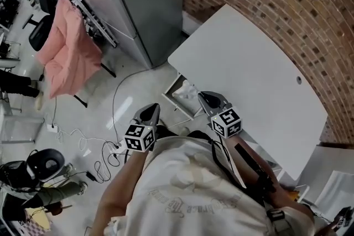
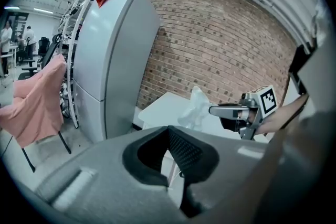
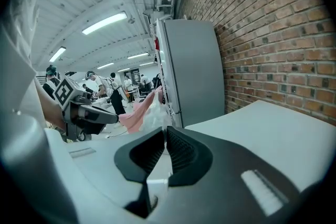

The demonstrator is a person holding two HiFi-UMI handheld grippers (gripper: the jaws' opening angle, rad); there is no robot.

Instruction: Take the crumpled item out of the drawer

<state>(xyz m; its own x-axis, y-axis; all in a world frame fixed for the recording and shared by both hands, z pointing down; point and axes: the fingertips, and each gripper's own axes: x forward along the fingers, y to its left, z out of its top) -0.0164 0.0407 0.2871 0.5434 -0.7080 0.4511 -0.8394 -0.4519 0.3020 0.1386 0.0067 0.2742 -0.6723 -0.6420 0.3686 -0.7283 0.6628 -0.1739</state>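
The crumpled item (image 1: 185, 91) is a white crinkled bag. It hangs at the tip of my right gripper (image 1: 203, 96), over the open drawer (image 1: 178, 108) under the white table (image 1: 249, 80). In the left gripper view the right gripper (image 2: 212, 110) is shut on the bag (image 2: 195, 107), which stands up in front of the brick wall. In the right gripper view its jaws (image 3: 164, 131) are closed, with the bag (image 3: 152, 113) just beyond them. My left gripper (image 1: 155, 108) is left of the drawer, shut and holding nothing (image 2: 168, 131).
A tall grey cabinet (image 1: 144, 3) stands left of the table against the brick wall (image 1: 287, 3). A pink cloth (image 1: 66, 52) hangs on a rack at the left. Cables (image 1: 105, 157) lie on the floor. People stand far off in the right gripper view.
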